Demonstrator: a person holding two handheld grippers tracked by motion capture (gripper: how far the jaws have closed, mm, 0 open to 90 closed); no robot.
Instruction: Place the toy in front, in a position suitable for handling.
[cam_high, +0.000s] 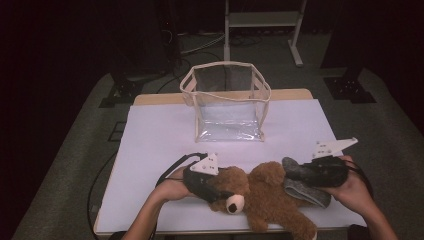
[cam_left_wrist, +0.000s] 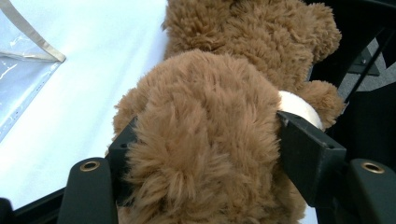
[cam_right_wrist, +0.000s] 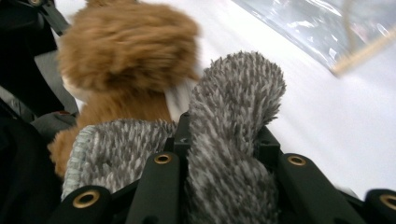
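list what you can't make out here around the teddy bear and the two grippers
- High view: the left gripper covers the top of the teddy bear's head.
- High view: the right gripper's jaws are sunk in the grey cloth.
- Right gripper view: the bear is motion-blurred.
- Left gripper view: the clear bag is cut off by the frame edge.

No legible text, label, brand or number anywhere.

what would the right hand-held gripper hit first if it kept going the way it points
Likely the teddy bear. The right hand-held gripper, shut on a grey fuzzy cloth, points toward the bear lying just beyond; depth is hard to judge in the blurred right gripper view.
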